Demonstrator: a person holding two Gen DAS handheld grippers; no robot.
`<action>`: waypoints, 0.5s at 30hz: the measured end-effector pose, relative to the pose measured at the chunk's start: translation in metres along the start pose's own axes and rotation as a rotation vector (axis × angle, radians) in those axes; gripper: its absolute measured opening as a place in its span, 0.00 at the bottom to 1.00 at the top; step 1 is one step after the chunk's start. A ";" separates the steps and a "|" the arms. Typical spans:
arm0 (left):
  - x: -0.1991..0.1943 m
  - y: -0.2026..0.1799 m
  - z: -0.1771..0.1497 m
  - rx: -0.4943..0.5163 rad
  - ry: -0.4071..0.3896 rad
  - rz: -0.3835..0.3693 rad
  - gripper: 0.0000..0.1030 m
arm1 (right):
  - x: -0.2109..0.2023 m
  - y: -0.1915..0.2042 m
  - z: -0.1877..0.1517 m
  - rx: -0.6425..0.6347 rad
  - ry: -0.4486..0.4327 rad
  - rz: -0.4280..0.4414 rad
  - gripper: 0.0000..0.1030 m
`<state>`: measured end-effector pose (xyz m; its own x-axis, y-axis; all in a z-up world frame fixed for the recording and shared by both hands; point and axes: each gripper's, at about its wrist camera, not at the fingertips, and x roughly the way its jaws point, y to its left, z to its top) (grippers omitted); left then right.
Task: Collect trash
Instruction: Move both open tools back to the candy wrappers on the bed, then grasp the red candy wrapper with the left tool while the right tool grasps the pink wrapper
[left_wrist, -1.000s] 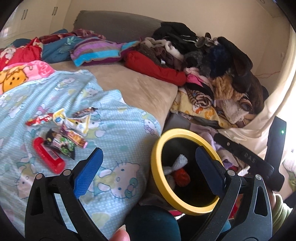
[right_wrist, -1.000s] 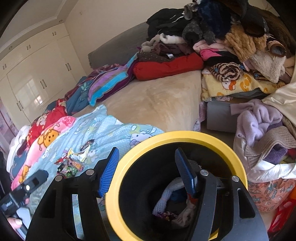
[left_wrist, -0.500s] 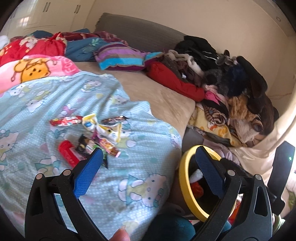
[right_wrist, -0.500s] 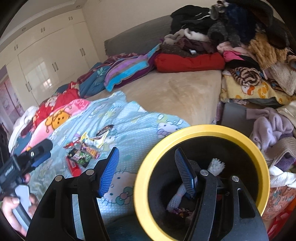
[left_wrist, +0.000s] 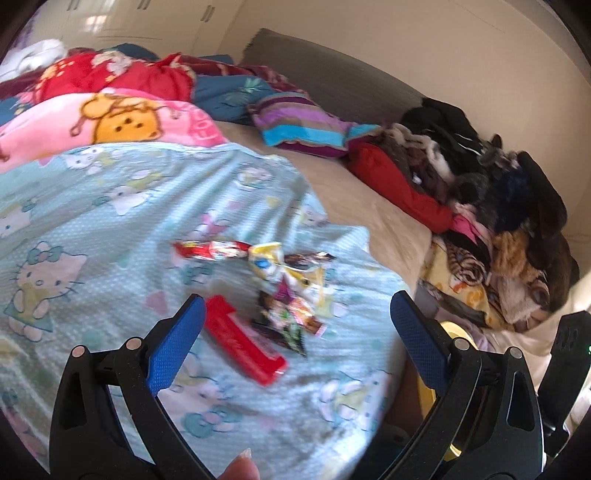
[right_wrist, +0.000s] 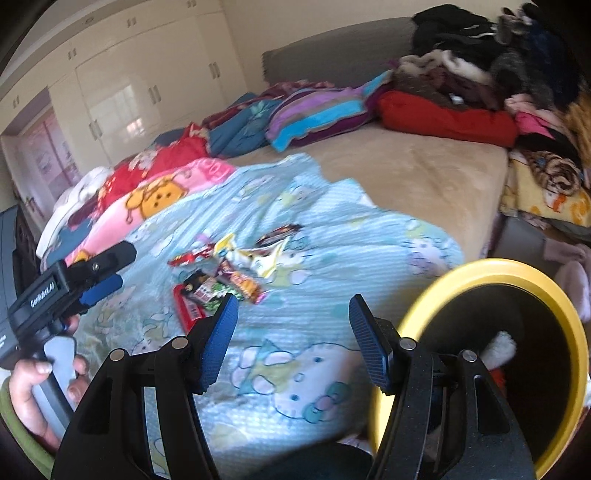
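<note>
While both of my grippers hang over the bed with nothing in them, the trash lies in one loose heap on the Hello Kitty blanket (left_wrist: 110, 206). My left gripper (left_wrist: 295, 328) has its blue pads spread wide, and the snack wrappers (left_wrist: 284, 280) sit between and just beyond them. My right gripper (right_wrist: 291, 321) is likewise spread apart and empty, just beside the yellow-rimmed bin (right_wrist: 476, 271), which stands off the bed's edge and already holds some scraps.

I judge the wrappers to be very light, thin and crinkly, probably slick foil or plastic film. They should crush flat under the pads and may slide out if I pinch only a corner. Several overlap, so one bite could lift more than one, or drag a neighbour along. I would take a wrapper across its crumpled middle, where the folds give some bulk.

The red flat packet (left_wrist: 243, 341) looks stiffer and boxier, touching the dark wrapper beside it. I would grip it across its narrow width. The soft blanket underneath may bunch up into the pads if I press down too deep.
</note>
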<state>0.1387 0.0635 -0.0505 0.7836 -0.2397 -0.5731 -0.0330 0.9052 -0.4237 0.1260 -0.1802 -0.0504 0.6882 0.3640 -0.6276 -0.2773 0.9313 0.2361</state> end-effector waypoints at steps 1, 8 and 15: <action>0.001 0.007 0.001 -0.009 -0.001 0.011 0.89 | 0.008 0.005 0.001 -0.013 0.011 0.012 0.56; 0.010 0.045 0.008 -0.081 0.007 0.058 0.89 | 0.059 0.016 0.008 -0.022 0.105 0.050 0.45; 0.030 0.070 0.013 -0.139 0.031 0.091 0.75 | 0.101 0.021 0.008 -0.024 0.178 0.073 0.39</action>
<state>0.1676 0.1239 -0.0882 0.7542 -0.1715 -0.6338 -0.1902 0.8668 -0.4610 0.1952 -0.1238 -0.1035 0.5364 0.4209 -0.7315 -0.3399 0.9011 0.2692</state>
